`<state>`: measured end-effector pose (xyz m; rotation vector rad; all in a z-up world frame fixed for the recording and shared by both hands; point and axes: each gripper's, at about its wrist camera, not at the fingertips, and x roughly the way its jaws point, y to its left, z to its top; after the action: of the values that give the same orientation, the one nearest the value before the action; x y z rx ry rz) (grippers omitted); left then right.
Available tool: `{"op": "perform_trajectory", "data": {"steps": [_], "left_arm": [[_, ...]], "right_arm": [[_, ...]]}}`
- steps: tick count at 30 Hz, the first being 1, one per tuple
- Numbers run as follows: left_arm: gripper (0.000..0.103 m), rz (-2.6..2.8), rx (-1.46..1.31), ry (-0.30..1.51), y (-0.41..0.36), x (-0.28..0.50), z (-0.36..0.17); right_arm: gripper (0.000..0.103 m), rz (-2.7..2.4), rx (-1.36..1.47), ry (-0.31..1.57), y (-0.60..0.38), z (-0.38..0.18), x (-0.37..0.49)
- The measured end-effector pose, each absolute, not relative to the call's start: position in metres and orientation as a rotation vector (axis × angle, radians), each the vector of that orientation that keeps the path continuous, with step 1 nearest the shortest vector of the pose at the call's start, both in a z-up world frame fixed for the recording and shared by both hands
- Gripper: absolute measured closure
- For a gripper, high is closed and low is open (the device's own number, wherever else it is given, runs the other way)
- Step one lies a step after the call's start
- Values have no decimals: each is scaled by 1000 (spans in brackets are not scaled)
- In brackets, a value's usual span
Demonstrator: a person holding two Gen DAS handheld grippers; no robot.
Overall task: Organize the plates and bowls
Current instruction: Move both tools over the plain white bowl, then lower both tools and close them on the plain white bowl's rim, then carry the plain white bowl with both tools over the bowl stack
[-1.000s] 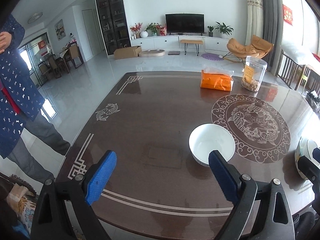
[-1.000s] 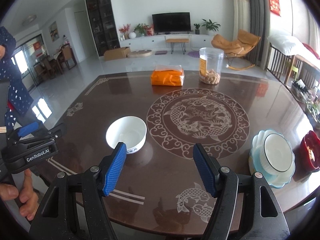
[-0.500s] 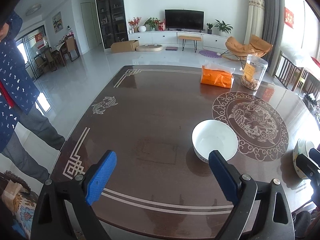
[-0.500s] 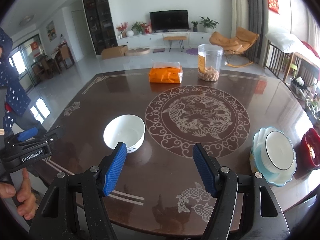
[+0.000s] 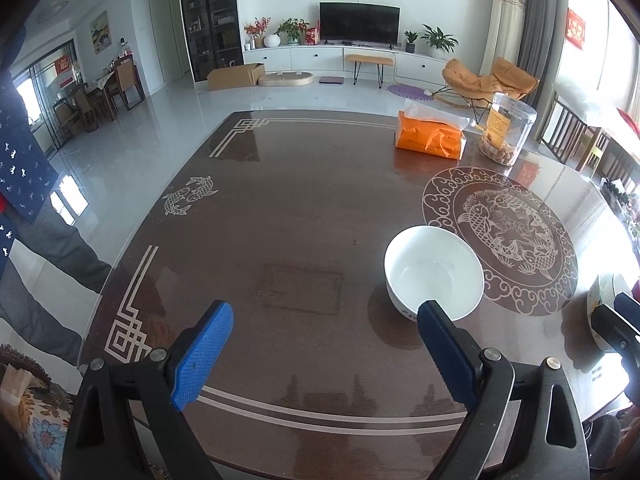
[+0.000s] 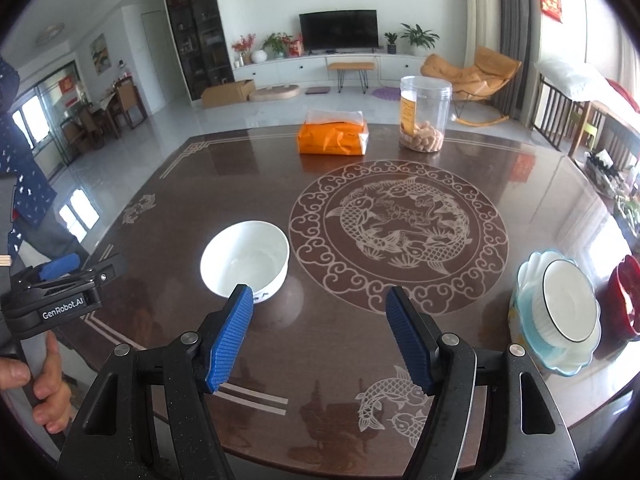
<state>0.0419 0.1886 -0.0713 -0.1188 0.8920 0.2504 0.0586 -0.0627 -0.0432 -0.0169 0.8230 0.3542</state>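
Observation:
A white bowl point(image 5: 434, 270) stands upright on the dark table, also in the right wrist view point(image 6: 245, 262). My left gripper point(image 5: 324, 336) is open and empty, its right finger just in front of the bowl. My right gripper point(image 6: 320, 320) is open and empty, with the bowl beyond its left finger. At the table's right edge a white bowl point(image 6: 570, 306) sits in a light blue scalloped plate point(image 6: 556, 354). A red bowl point(image 6: 628, 296) stands beside it.
An orange tissue pack point(image 6: 333, 138) and a clear jar of snacks point(image 6: 424, 120) stand at the far side of the table point(image 6: 240, 168). A person in a dark blue patterned top point(image 5: 20, 176) stands at the left. The left gripper's body shows in the right wrist view point(image 6: 60, 292).
Both grippers have drifted slightly; the white bowl sits a little lower and nearer in both views. Nothing has been grasped or let go.

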Motion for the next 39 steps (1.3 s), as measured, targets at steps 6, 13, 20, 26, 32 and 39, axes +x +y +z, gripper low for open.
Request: {"op": "perform_trajectory", "data": {"steps": [6,13,20,26,32,39], "left_arm": [[10,221,-128,941,192,56,-88],[10,180,-128,939,189,68,-88],[10,98,-143,1007,187,113,-122],[34,72,-216,1079,191,143,-155],[84,-4,-323,1132,185,158,-182],[96,10,-333,1123,166,152,-166]], "right_arm": [[31,360,-35,842,-54,-52,67],[31,374,-14,839,-54,-52,84],[31,484,19,953,-33,-86,132],[49,532,23,1130,-6,-137,182],[78,595,106,1244,6,-164,200],[90,569,137,1241,1,-155,185]]}}
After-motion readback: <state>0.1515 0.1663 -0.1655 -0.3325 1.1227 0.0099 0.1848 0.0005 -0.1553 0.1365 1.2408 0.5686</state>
